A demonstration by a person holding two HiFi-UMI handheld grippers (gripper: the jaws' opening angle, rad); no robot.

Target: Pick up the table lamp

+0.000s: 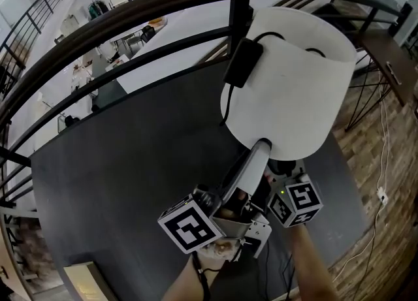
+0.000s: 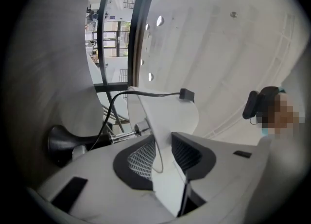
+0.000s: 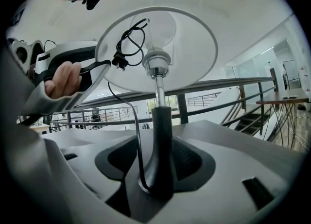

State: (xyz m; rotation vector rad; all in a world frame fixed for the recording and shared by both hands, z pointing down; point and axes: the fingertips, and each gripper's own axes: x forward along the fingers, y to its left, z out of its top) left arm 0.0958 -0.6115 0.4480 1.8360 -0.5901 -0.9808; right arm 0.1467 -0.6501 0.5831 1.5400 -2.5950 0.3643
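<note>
The table lamp (image 1: pixel 287 78) appears already raised and tilted above the dark matt table (image 1: pixel 130 182), though its foot is hidden; the lift looks largely done, with only steadying left. The right gripper (image 3: pixel 156 162) is clamped wide on the glossy black flared stem (image 3: pixel 162 121); the left gripper (image 2: pixel 163 152) stands partly open, the thin white shade (image 2: pixel 167 109) slotted between its ribbed pads, seemingly not yet pinched. The shade is a smooth drum; a chrome rod (image 3: pixel 157 83) joins it; a black cable (image 3: pixel 127 121) trails loosely.
</note>
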